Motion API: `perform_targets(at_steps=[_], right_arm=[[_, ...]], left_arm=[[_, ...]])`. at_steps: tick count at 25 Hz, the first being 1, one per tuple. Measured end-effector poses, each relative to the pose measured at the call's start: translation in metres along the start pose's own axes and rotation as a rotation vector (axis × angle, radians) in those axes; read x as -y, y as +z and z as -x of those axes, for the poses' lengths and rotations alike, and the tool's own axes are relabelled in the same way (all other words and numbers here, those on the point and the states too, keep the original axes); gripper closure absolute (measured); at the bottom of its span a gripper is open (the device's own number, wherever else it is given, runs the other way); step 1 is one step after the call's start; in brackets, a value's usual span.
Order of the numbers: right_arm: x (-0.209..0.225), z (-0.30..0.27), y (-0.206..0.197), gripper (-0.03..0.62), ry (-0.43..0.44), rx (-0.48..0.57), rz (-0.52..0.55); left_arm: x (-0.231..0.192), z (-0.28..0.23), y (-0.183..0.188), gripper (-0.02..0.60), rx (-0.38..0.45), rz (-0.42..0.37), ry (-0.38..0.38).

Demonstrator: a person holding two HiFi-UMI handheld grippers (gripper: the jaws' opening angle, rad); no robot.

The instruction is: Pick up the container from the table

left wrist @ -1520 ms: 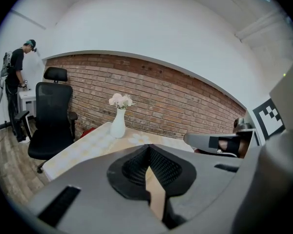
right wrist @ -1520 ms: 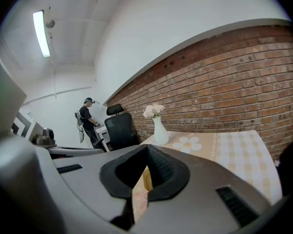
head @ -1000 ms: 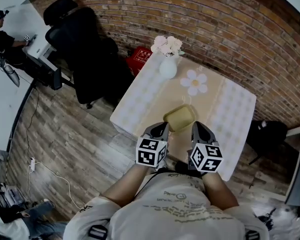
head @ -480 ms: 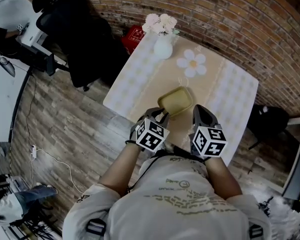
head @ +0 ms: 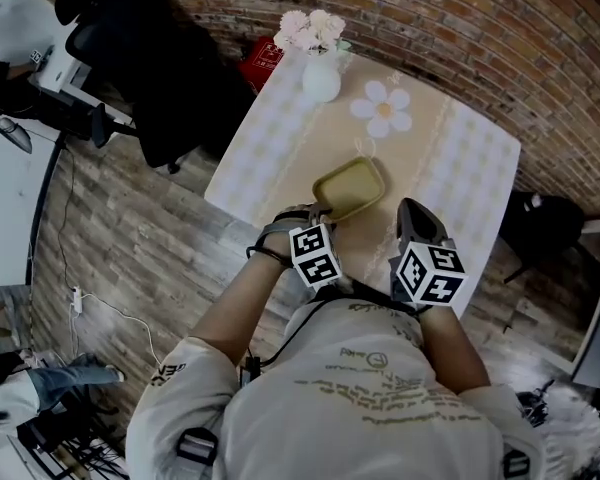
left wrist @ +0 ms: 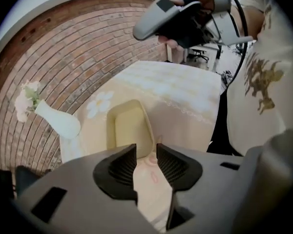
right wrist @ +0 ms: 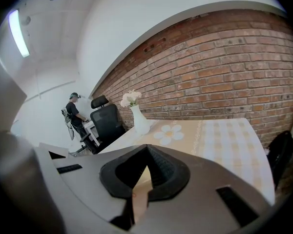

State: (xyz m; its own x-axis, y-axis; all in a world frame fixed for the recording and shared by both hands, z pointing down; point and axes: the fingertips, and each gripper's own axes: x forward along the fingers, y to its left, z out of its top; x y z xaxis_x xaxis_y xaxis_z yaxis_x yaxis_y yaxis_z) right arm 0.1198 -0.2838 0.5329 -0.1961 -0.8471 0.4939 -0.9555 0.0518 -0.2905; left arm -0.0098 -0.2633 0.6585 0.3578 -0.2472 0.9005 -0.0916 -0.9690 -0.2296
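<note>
A shallow pale-yellow container (head: 350, 188) lies open side up on the cloth-covered table (head: 470, 183). My left gripper (head: 323, 218) points steeply down at its near left corner. Its jaws have just been opening and stand apart. In the left gripper view the container (left wrist: 128, 126) ends right at the fingertips of the left gripper (left wrist: 146, 152). The pads press on nothing and tablecloth shows in the gap. My right gripper (head: 413, 213) hovers to the right of the container, apart from it. In its own view the right gripper (right wrist: 146, 152) has its tips together with nothing in them.
A white vase (head: 320, 78) with pale flowers (head: 310, 28) stands at the table's far edge, a flower-shaped mat (head: 383, 110) beside it. A black office chair (head: 140, 58) and a red object (head: 260, 63) sit left of the table on the wood floor.
My left gripper has rolled over, sunk toward the container's near corner and opened its jaws. The right gripper has drifted a little to the right.
</note>
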Motion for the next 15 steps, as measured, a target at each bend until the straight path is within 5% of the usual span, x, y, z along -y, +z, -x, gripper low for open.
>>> perform_targets(at_steps=[7,15], right_arm=[[0.013,0.005,-0.001,0.592,-0.026,0.002,-0.02],[0.021,0.007,-0.007,0.592,-0.033,-0.009,-0.028]], left_arm=[[0.006,-0.024,-0.011,0.469,-0.128,-0.141,-0.07],[0.013,-0.043,-0.015,0.469,-0.175,-0.184,-0.106]])
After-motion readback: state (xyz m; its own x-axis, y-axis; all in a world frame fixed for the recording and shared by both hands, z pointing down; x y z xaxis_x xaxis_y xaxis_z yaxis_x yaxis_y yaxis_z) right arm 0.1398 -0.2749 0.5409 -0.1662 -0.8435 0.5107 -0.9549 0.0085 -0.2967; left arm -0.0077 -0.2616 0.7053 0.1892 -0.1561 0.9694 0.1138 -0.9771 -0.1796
